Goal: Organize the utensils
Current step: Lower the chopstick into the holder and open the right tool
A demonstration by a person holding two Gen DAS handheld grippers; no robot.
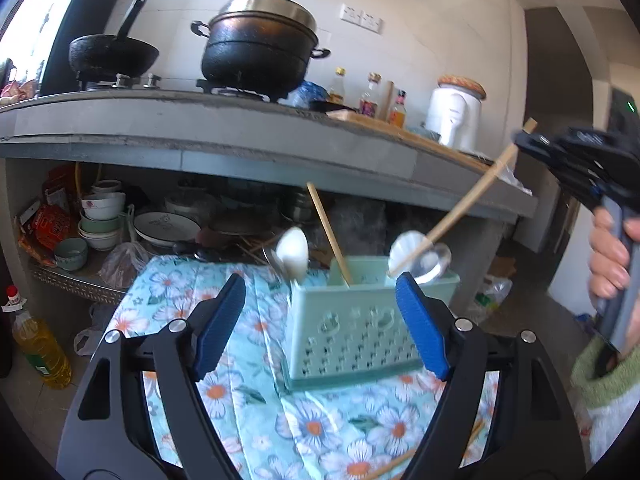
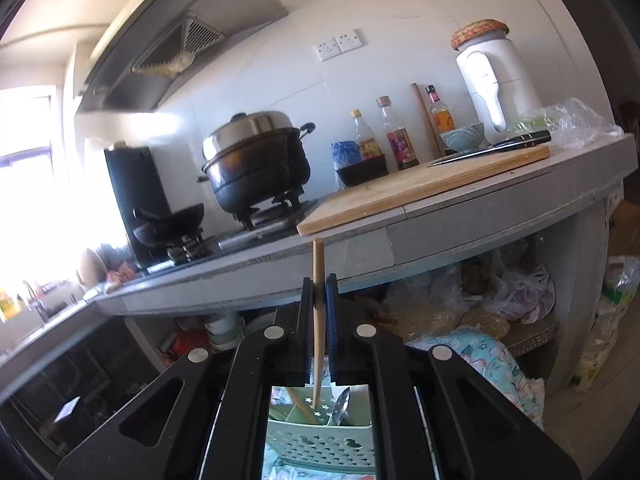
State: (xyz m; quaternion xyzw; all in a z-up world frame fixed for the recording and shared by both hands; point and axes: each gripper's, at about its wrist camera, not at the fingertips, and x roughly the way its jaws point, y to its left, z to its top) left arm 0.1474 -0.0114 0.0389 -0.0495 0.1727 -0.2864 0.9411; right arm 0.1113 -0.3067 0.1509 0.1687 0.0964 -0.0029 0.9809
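A wooden stick [image 2: 319, 320] is clamped between the closed fingers of the right gripper [image 2: 319, 304], held nearly upright in the right wrist view, its lower end hanging just above the green utensil basket [image 2: 320, 440]. From the left wrist view the same stick [image 1: 472, 200] is seen slanting down from the right gripper [image 1: 532, 142] toward the basket [image 1: 360, 328], its tip near a clear spoon [image 1: 434, 264] and a white spoon [image 1: 406, 252] at the right compartment. Another wooden stick [image 1: 330, 236] is stood tilted in the middle compartment, and a white spoon [image 1: 294, 250] is at the left end. The left gripper [image 1: 320, 316] is spread wide with nothing between its fingers, positioned near the basket front. The basket is set on a floral cloth [image 1: 248, 360]. A black pot [image 1: 256, 52] is seen on the counter [image 1: 240, 128] behind.
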